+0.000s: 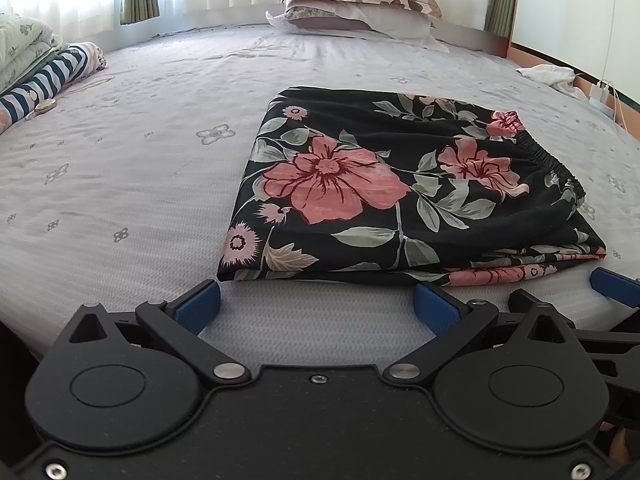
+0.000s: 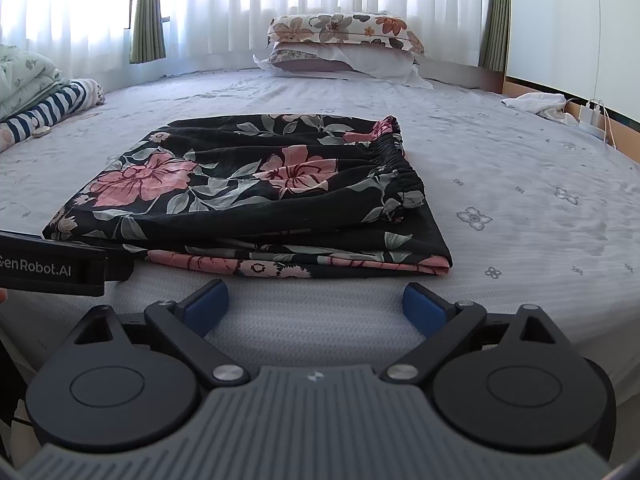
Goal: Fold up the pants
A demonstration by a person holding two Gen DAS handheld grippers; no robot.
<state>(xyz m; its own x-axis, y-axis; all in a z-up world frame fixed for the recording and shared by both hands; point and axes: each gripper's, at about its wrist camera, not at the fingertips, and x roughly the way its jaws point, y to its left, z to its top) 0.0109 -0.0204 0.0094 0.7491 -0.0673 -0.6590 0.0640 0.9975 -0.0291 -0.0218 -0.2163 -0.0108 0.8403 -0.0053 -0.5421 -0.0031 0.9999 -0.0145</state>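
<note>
Pants [image 1: 400, 188], black with big pink flowers, lie folded into a thick rectangle on the pale grey bed sheet [image 1: 120, 168], filling the middle right of the left wrist view and the middle left of the right wrist view, gathered waistband toward the right. The left gripper [image 1: 318, 304] sits low in its frame just short of the near fold, blue pads spread wide with only sheet between them. The right gripper [image 2: 316, 304] is likewise spread apart and empty, with pillows [image 2: 344, 44] stacked at the top centre.
</note>
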